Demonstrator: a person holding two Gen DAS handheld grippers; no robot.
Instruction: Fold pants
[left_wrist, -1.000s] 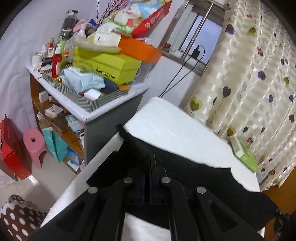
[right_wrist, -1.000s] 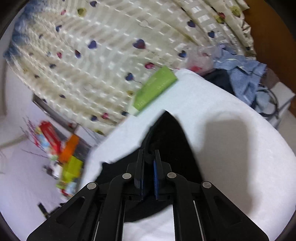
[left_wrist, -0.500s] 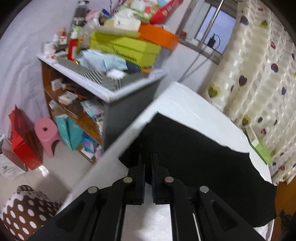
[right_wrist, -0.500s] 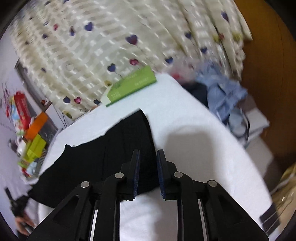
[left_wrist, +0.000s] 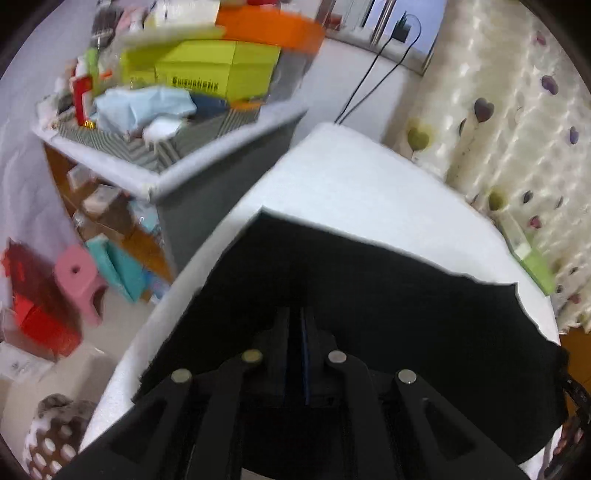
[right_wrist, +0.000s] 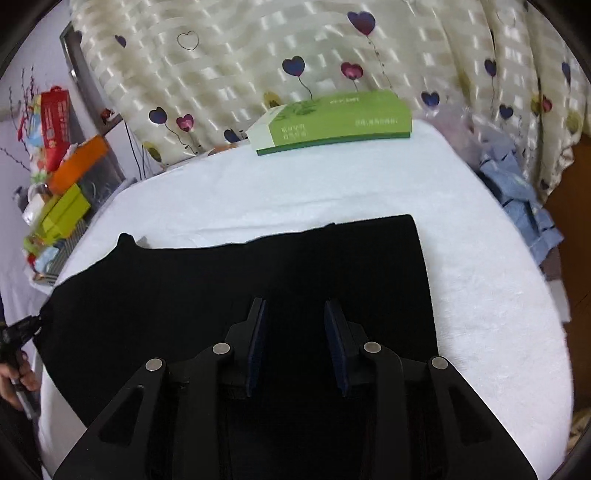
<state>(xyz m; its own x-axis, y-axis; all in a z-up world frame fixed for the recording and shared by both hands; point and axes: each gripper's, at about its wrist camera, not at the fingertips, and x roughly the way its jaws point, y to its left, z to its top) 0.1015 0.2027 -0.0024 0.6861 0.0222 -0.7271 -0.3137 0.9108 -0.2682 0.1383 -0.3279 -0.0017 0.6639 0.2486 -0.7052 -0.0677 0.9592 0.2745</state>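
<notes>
Shelf clutter (left_wrist: 177, 88) blurred; pants (right_wrist: 236, 295) partly behind tongs.

black pants (right_wrist: 236, 288), white table (right_wrist: 295, 192), heart-print curtain (right_wrist: 258, 48)

The black pants (right_wrist: 236, 288) lie spread flat on the white-covered counter (right_wrist: 491, 295), a plain dark, matte cloth with no pattern to be seen. In the right wrist view they form a broad band running sideways, with a straight squared edge at the right end and a small peaked corner at the far left. Their far edge runs slightly uneven against the white.
</notes>
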